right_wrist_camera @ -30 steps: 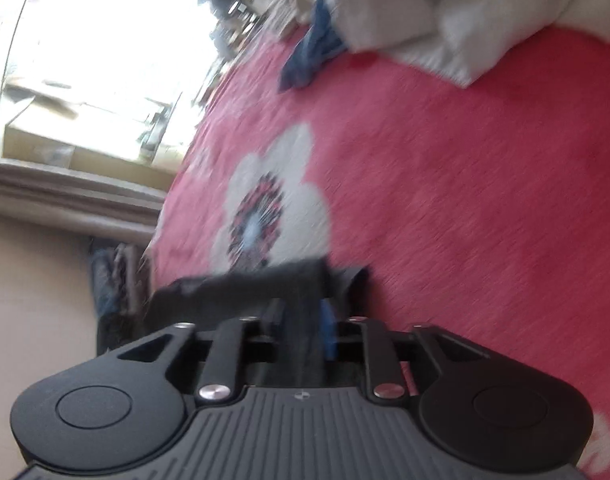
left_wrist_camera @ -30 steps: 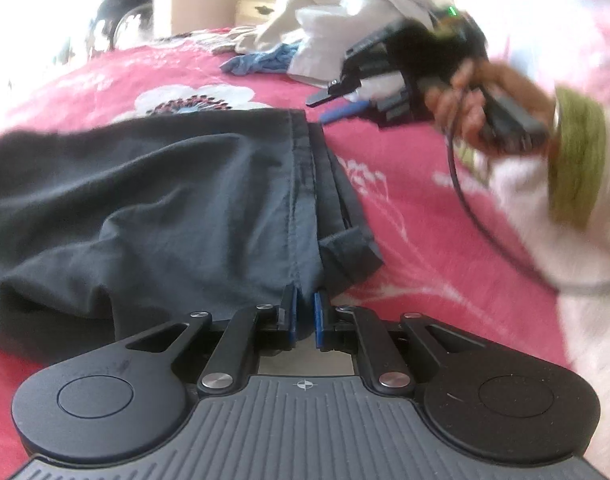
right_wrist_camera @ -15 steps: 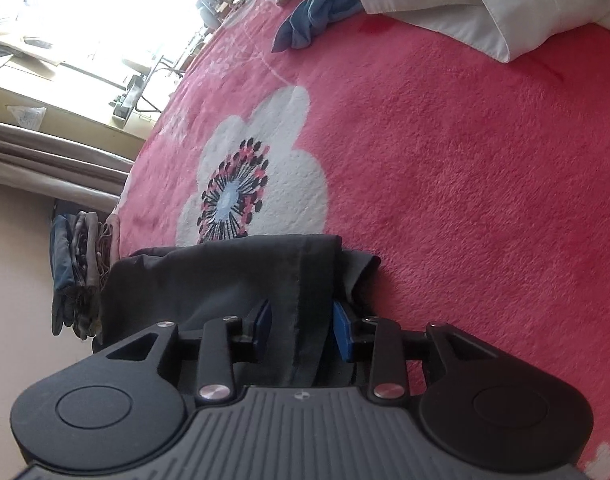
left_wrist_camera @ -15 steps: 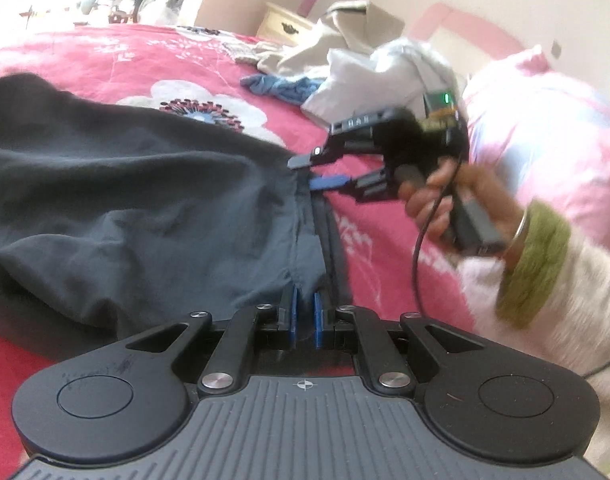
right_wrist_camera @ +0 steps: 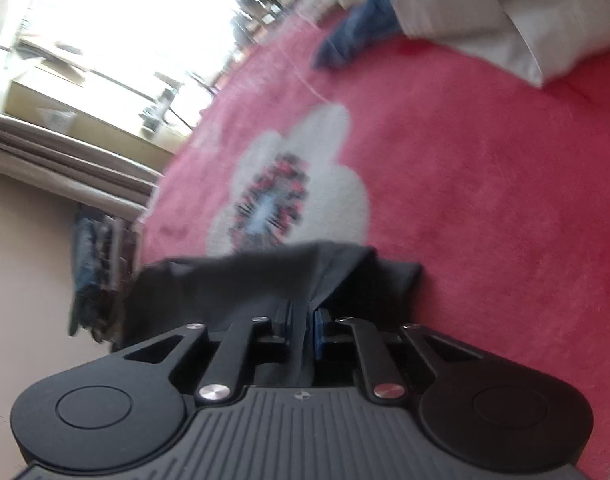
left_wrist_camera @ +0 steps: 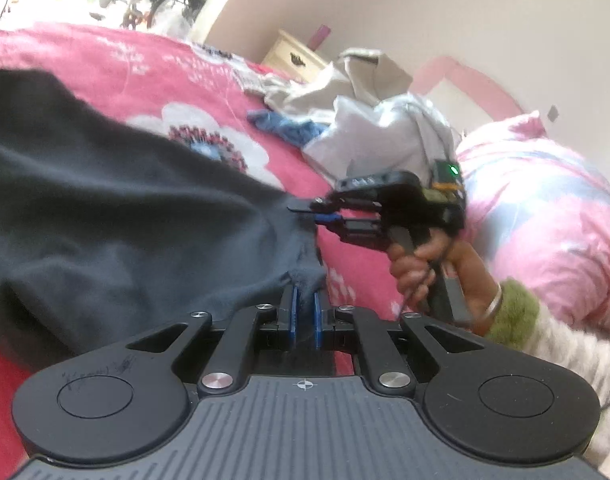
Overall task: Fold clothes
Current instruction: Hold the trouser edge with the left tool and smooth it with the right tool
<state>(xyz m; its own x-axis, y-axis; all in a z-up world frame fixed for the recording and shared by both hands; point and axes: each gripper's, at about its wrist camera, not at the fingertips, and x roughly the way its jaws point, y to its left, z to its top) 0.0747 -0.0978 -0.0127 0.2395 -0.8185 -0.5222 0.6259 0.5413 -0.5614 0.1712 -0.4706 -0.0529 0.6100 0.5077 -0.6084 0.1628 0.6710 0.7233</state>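
Note:
A black garment (left_wrist_camera: 117,220) lies spread over a red floral blanket (left_wrist_camera: 105,68). My left gripper (left_wrist_camera: 304,308) is shut on the garment's near hem corner. My right gripper (left_wrist_camera: 313,213), held in a hand, is shut on the hem's far corner, seen at mid-right in the left wrist view. In the right wrist view the right gripper (right_wrist_camera: 303,320) pinches a fold of the black garment (right_wrist_camera: 241,280), which drapes left over the fingers, lifted above the blanket (right_wrist_camera: 485,200).
A heap of white and beige clothes (left_wrist_camera: 369,120) and a blue cloth (left_wrist_camera: 289,126) lie at the far side of the bed. A pink pillow (left_wrist_camera: 545,208) is at right. A small nightstand (left_wrist_camera: 293,56) stands behind. A window with curtains (right_wrist_camera: 65,80) is at left.
My right gripper has closed on the far corner of the hem. Both grippers have lifted, pulling the hem edge up off the blanket.

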